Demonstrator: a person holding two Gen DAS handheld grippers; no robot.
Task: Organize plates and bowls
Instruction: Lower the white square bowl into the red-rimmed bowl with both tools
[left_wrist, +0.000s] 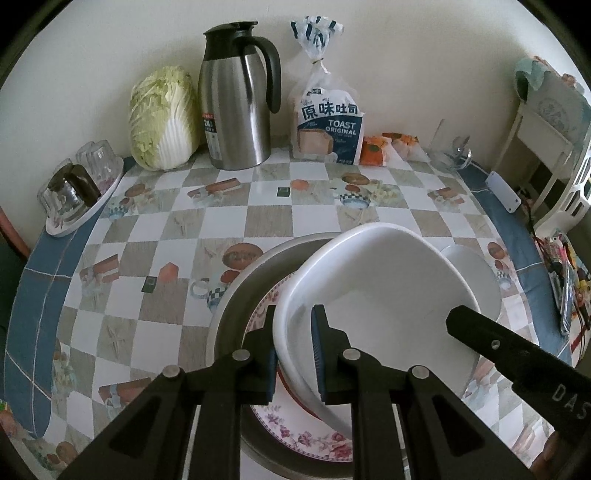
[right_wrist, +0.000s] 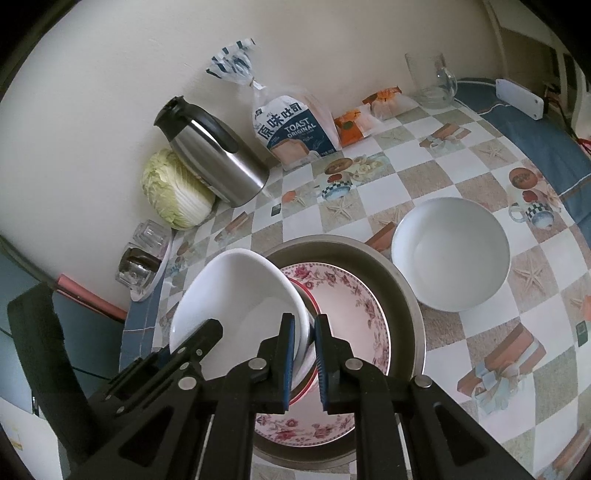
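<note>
While both grippers pinch opposite rims, left gripper (left_wrist: 293, 354) and right gripper (right_wrist: 304, 354) jaws narrow on the white square porcelain bowl (left_wrist: 376, 295), it tilts above the floral plate (right_wrist: 343, 295), seemingly for stacking.

Soft dim daylight, colours a bit washed out and cool. My two views are both fisheye: table edge bows hard, corners go black in a round vignette. Centre is sharp, print on the toast bag (left_wrist: 328, 122) reads fine; rim stuff smears. Steel thermos jug (left_wrist: 236, 107) carries pale streak reflections, white bowl (right_wrist: 450, 258) has mild sheen, shading inside it faint. Shadows weak, no hard glare. Slight grain throughout.
</note>
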